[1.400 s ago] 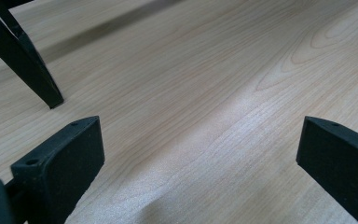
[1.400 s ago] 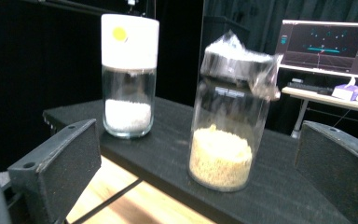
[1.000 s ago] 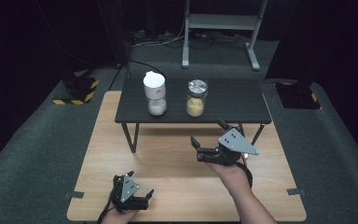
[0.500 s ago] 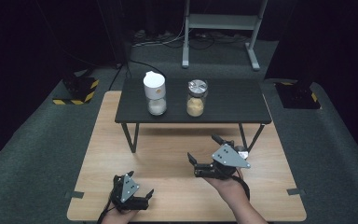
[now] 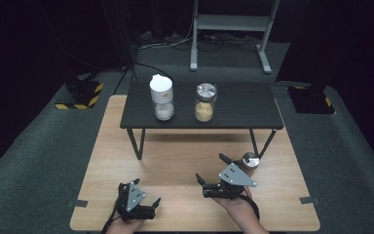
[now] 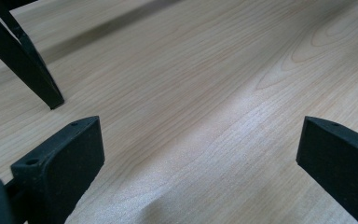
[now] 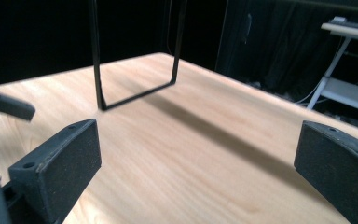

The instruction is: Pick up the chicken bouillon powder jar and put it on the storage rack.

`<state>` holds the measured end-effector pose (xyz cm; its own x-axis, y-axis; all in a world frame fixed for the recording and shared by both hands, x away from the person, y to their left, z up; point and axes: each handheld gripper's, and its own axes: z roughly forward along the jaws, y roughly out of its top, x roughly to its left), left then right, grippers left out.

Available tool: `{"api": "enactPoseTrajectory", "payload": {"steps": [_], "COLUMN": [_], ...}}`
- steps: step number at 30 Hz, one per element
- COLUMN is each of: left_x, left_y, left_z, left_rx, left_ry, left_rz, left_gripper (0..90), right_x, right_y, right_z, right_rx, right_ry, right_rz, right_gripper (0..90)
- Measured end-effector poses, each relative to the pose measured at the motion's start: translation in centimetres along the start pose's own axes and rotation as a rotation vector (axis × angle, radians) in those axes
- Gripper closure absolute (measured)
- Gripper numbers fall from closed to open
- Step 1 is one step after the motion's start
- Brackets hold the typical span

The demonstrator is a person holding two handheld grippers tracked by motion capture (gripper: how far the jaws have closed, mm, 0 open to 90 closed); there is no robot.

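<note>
I am holding my right hand-held gripper (image 5: 213,174) low over the near half of the wooden worktop (image 5: 175,161), jaws spread wide and gripping nothing, as the right gripper view confirms with bare wood between the two black pads. Compared with a second ago, this hand has been pulling back toward me, from about 1 o'clock of the worktop's centre down to roughly 5 o'clock, and it is now leaving a small metal lid (image 5: 249,161) lying on the wood just beside it, at its 2 o'clock. I am reading that as the lid having been set down and let go. My left hand-held gripper (image 5: 141,197) is resting at 7 o'clock near the front edge, released as well, jaws apart over plain wood. On the small black table (image 5: 243,109) at 12 o'clock, two jars are standing side by side: the white-capped jar (image 5: 161,97) on the left and the metal-lidded jar (image 5: 205,101) on the right, both well apart from my hands. With both hands free, I am judging the next reach to be toward those jars.
</note>
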<state>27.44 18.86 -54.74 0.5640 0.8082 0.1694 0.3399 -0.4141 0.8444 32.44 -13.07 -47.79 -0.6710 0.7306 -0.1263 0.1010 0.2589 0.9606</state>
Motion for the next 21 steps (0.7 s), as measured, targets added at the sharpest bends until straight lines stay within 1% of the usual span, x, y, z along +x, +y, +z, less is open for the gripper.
{"api": "enactPoseTrajectory", "payload": {"steps": [13, 18, 21], "left_x": [0.0, 0.1, 0.1], "left_y": [0.0, 0.0, 0.0], "left_z": [0.0, 0.0, 0.0], "left_rx": [0.0, 0.0, 0.001], "left_ry": [-0.002, -0.009, -0.01], "left_rz": [-0.003, -0.008, -0.004], "left_gripper": [1.0, 1.0, 1.0], "right_x": [1.1, 1.4, 1.5], "right_y": [-4.0, -5.4, -6.1], "right_z": [0.1, 0.3, 0.3], "right_rx": [0.081, 0.125, 0.153], "right_ry": [0.023, 0.024, 0.021], "right_rz": [0.004, -0.004, -0.021], "right_gripper": [0.0, 0.0, 0.0]}}
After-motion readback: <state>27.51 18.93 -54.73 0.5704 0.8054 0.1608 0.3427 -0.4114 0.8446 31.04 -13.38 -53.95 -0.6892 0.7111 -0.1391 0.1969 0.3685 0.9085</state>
